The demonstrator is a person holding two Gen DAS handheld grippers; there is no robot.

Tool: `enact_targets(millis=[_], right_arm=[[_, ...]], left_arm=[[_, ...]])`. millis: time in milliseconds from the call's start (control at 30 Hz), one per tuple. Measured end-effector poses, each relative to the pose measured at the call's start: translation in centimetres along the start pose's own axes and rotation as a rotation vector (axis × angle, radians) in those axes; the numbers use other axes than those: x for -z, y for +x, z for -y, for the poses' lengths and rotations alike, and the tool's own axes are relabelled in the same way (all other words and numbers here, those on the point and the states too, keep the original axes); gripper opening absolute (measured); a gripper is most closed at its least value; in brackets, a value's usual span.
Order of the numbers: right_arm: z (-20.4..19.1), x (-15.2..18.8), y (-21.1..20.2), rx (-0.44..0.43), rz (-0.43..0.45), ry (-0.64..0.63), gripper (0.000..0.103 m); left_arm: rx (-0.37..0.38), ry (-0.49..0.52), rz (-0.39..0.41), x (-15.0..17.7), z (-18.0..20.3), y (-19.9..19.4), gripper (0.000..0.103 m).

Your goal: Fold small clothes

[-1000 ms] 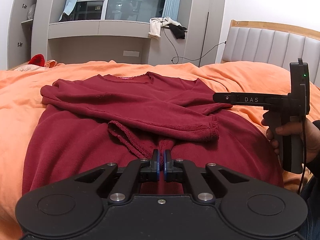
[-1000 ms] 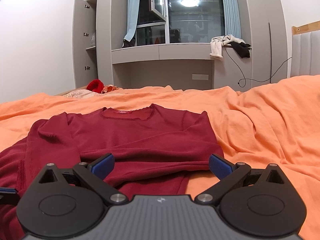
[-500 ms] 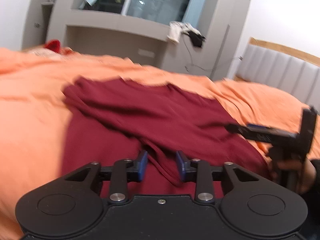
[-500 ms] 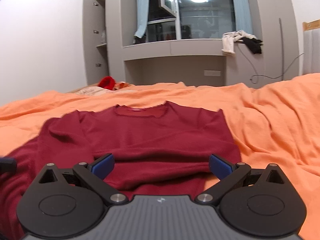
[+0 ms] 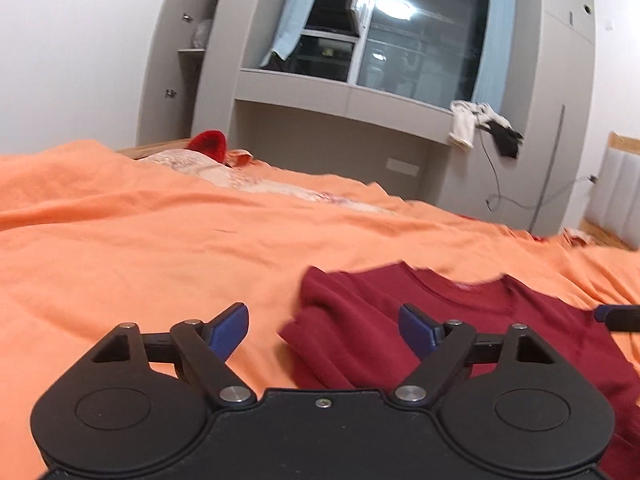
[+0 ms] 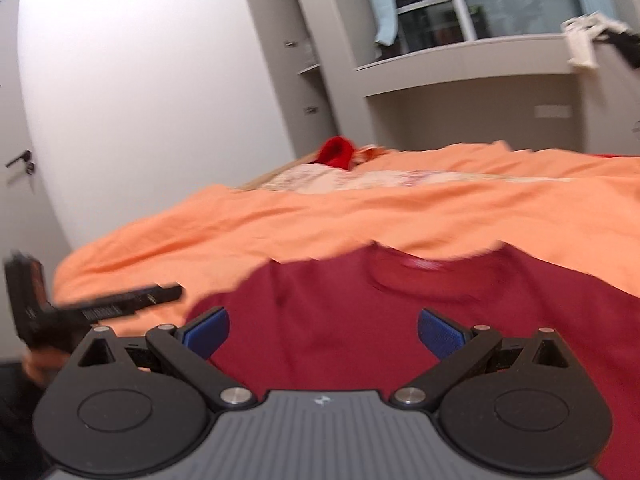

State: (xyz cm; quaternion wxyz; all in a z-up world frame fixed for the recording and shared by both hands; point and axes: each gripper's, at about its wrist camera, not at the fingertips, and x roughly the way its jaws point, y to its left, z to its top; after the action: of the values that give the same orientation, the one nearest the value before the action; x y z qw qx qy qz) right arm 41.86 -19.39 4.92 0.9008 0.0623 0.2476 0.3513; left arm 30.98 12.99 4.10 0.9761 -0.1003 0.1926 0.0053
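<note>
One dark red long-sleeved knit sweater (image 5: 472,320) lies flat on the orange bedspread (image 5: 160,240), neckline at twelve o'clock in the right wrist view, probably spread so that its sides can be folded inward. Both tongs are spread wide and hold nothing: the left gripper (image 5: 323,330) hovers over the sweater's edge at its two o'clock, and the right gripper (image 6: 323,330) hangs above the chest (both likely seeking new holds). Two grippers, one garment to fold.

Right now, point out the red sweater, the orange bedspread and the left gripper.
red sweater (image 6: 400,320), right wrist view, on the chest below the collar.
orange bedspread (image 5: 140,248), left wrist view, on a bare stretch.
left gripper (image 5: 323,330), left wrist view, midway between the fingertips.
</note>
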Motion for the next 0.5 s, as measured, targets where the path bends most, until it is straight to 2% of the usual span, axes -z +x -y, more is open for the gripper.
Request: enact_targets(millis=[100, 167, 200, 267, 300, 333, 400, 433, 500], right_arm=[[-0.8, -2.1, 4.5, -0.050, -0.026, 0.016, 0.094], [-1.3, -3.3, 7.7, -0.079, -0.052, 0.033, 0.085], [-1.6, -3.8, 9.4, -0.091, -0.066, 0.038, 0.079], [-2.2, -4.6, 12.4, -0.113, -0.093, 0.040, 0.072], [-2.5, -4.9, 14.0, -0.124, -0.105, 0.036, 0.066], [-2.8, -5.1, 15.5, -0.128, -0.117, 0.036, 0.061], [-3.1, -5.2, 18.2, -0.134, -0.149, 0.039, 0.061], [-3.3, -5.1, 19.3, -0.131, -0.164, 0.039, 0.060], [-3.6, -4.8, 21.2, -0.133, -0.194, 0.037, 0.057]], left_arm=[[0.038, -0.074, -0.054, 0.0, -1.5, 1.8, 0.087], [0.093, -0.115, -0.077, -0.2, -2.4, 2.9, 0.083], [0.103, -0.127, -0.092, -0.2, -2.6, 3.2, 0.077], [0.114, -0.137, -0.127, 0.0, -3.0, 3.9, 0.058], [0.112, -0.156, -0.148, 0.1, -3.3, 4.2, 0.040], [0.109, -0.180, -0.165, 0.2, -3.7, 4.6, 0.029], [0.104, -0.232, -0.183, 0.5, -4.5, 4.9, 0.022], [0.108, -0.248, -0.187, 0.5, -4.8, 5.1, 0.009], [0.093, -0.266, -0.195, 0.5, -4.8, 5.2, 0.006]])
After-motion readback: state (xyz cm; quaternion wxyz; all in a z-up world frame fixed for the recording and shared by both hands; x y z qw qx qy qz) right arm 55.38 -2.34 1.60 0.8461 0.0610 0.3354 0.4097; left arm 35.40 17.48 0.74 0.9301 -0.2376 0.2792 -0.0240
